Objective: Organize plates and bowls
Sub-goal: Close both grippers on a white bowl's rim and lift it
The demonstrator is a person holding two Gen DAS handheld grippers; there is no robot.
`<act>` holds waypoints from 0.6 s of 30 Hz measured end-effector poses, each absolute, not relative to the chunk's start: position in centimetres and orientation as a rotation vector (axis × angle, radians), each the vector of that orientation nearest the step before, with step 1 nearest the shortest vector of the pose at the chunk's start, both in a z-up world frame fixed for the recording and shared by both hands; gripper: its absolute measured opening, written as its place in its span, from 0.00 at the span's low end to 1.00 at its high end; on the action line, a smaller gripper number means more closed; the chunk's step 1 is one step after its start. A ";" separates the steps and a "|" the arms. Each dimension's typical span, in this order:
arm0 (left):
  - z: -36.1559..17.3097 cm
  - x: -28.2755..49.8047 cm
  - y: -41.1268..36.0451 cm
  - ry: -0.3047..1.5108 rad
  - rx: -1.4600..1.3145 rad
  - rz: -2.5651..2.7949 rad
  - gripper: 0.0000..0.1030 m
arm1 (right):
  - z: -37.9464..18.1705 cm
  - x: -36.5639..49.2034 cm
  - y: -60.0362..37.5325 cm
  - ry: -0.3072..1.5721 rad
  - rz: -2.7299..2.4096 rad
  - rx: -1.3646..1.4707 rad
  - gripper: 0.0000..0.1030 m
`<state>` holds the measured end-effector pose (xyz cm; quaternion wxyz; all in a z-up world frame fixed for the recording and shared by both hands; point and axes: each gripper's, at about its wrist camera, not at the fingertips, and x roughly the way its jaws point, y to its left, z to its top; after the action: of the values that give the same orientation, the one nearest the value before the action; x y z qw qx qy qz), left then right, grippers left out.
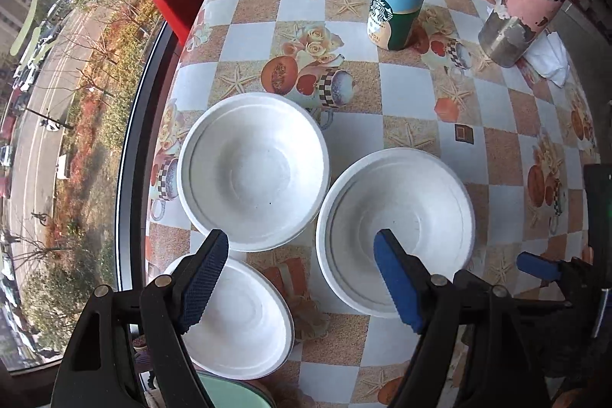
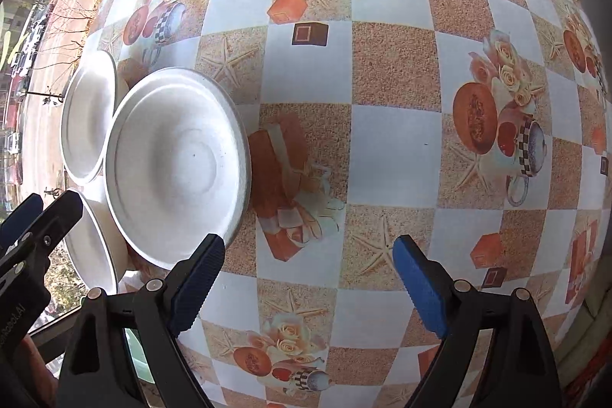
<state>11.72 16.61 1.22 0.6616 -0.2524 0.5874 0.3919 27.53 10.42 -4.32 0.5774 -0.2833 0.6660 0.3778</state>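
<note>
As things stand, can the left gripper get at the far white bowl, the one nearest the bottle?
Probably yes. The left gripper is open and empty, and the far bowl sits just ahead of its fingertips with nothing between them.

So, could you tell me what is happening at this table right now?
A person holds a gripper in each hand to tidy three white bowls on the patterned table. The left tool hangs open above the gap between the far bowl, the right-hand bowl and the near bowl. The right tool is open too, over bare tablecloth beside them. Nothing is gripped, and the bowls sit separately, unstacked.
</note>
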 end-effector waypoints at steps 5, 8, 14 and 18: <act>0.1 16.4 17.4 1.359 -0.415 0.780 0.79 | -5.5 27.1 10.2 1.599 0.903 -0.623 0.88; -1.1 18.6 17.0 1.397 -0.324 0.710 0.79 | -6.4 26.7 9.9 1.618 0.907 -0.595 0.88; -4.1 20.0 17.0 1.491 -0.346 0.606 0.49 | -7.3 26.2 9.2 1.635 0.923 -0.546 0.76; -5.5 19.9 17.0 1.544 -0.409 0.576 0.29 | -8.3 26.5 10.2 1.696 0.928 -0.507 0.33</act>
<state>19.89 17.04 -5.50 0.6607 -0.1807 0.6826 0.2546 26.46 10.22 -8.35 0.5407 -0.2134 0.7139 0.3904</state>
